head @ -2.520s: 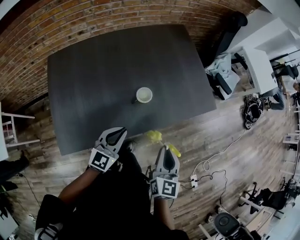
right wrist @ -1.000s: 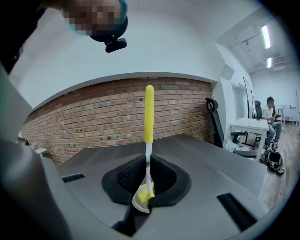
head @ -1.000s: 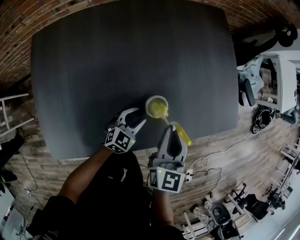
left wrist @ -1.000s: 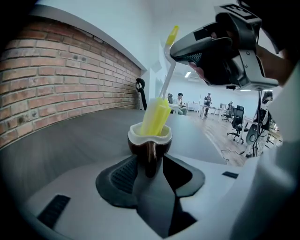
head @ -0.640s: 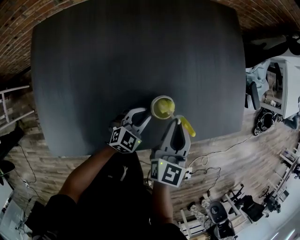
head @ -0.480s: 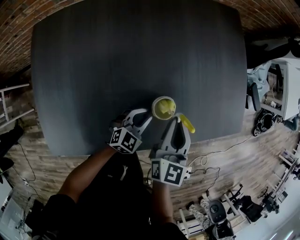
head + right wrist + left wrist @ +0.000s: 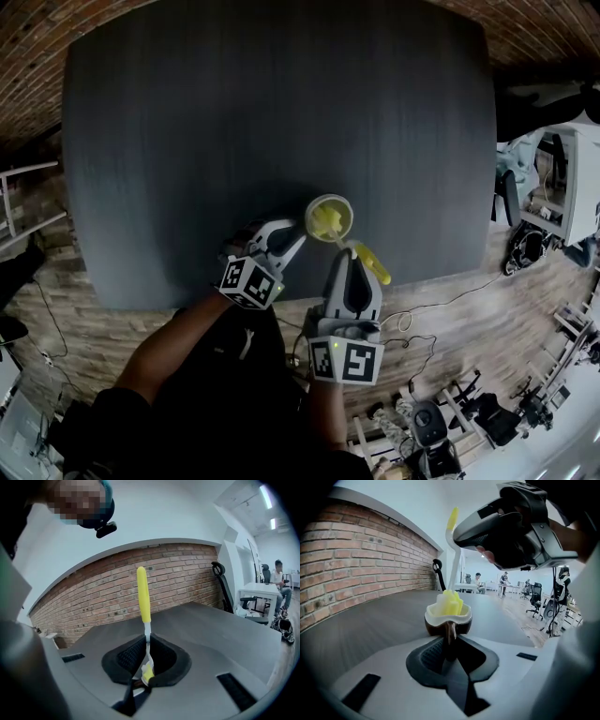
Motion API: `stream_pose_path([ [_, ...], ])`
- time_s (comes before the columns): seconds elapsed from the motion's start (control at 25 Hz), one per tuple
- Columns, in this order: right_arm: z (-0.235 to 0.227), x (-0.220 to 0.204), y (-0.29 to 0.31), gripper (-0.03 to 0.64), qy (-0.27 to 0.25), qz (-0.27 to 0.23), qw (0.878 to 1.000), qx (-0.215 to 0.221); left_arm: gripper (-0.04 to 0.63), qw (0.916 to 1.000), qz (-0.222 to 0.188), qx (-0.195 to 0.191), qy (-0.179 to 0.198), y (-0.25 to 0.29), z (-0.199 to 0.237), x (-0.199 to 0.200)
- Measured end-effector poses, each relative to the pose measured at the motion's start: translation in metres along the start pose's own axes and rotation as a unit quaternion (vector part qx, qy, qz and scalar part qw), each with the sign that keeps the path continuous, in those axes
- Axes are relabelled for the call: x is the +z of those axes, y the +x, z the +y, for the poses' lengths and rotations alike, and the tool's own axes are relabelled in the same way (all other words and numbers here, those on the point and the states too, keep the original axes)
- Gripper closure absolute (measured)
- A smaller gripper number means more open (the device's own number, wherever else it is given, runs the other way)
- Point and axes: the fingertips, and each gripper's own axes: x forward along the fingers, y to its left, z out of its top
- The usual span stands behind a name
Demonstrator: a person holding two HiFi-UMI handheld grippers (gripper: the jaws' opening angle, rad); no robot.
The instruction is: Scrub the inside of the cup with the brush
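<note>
A small cup (image 7: 330, 217), cream inside and dark brown outside, stands on the dark table (image 7: 234, 112) near its front edge. My left gripper (image 7: 292, 234) is shut on the cup's handle (image 7: 450, 631), which sits pinched between the jaws in the left gripper view. My right gripper (image 7: 351, 251) is shut on the thin shaft of the brush (image 7: 143, 595). The brush's yellow handle (image 7: 373, 264) sticks out to the right, and its yellow bristles (image 7: 450, 603) sit inside the cup (image 7: 448, 617). The right gripper (image 7: 520, 527) hangs above the cup in the left gripper view.
A brick wall (image 7: 37, 37) runs behind the table. The table's front edge (image 7: 169, 298) lies just under my grippers. Wooden floor with a white cable (image 7: 422, 309), office chairs and desks (image 7: 553, 159) lie to the right.
Both grippers came from off the table to the cup. The brush head went into the cup, and the left gripper, open beside the cup a second ago, closed on its handle.
</note>
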Motion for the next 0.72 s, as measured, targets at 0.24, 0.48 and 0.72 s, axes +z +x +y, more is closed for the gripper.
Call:
stream_pose_path([
  [0.24,-0.004,-0.007,-0.016,0.572,-0.068,0.055,0.996,-0.005,0.518,1.0000,0.002,0.002,0.003,0.000,0.000,-0.002],
  [0.48,0.013,-0.005,-0.011,0.572,-0.151,0.069,0.986,-0.023,0.518,1.0000,0.001,0.003,-0.004,-0.002,0.001,-0.003],
  [0.72,0.009,-0.003,-0.005,0.572,-0.195,0.019,0.980,-0.037,0.518,1.0000,-0.003,0.003,-0.006,-0.001,0.000,-0.001],
])
